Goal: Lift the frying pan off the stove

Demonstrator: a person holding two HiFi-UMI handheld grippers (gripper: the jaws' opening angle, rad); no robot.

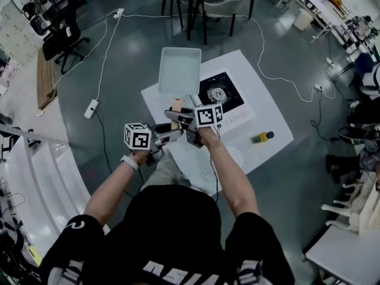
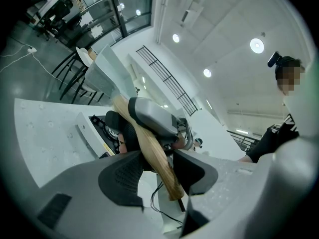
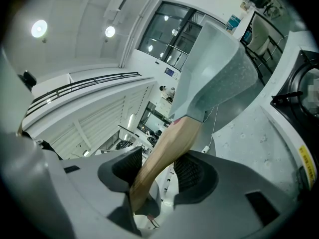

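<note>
A pale grey-green rectangular frying pan (image 1: 179, 70) hangs in the air over the white table (image 1: 270, 120), to the left of the black stove (image 1: 220, 92). Its wooden handle (image 1: 177, 105) points toward me. My right gripper (image 1: 181, 117) is shut on the handle close to the pan, and my left gripper (image 1: 168, 135) is shut on the handle's end. In the left gripper view the handle (image 2: 158, 156) runs between the left gripper (image 2: 157, 172) pads, with the pan (image 2: 107, 68) and stove (image 2: 101, 126) beyond. In the right gripper view the handle (image 3: 169, 148) sits in the right gripper (image 3: 157, 176), under the pan (image 3: 219, 68).
A yellow and black object (image 1: 261, 138) lies on the table at the right. Cables and a power strip (image 1: 91, 108) lie on the grey floor. Chairs and a desk (image 1: 208, 5) stand beyond the table. A person (image 2: 279, 128) is at the right of the left gripper view.
</note>
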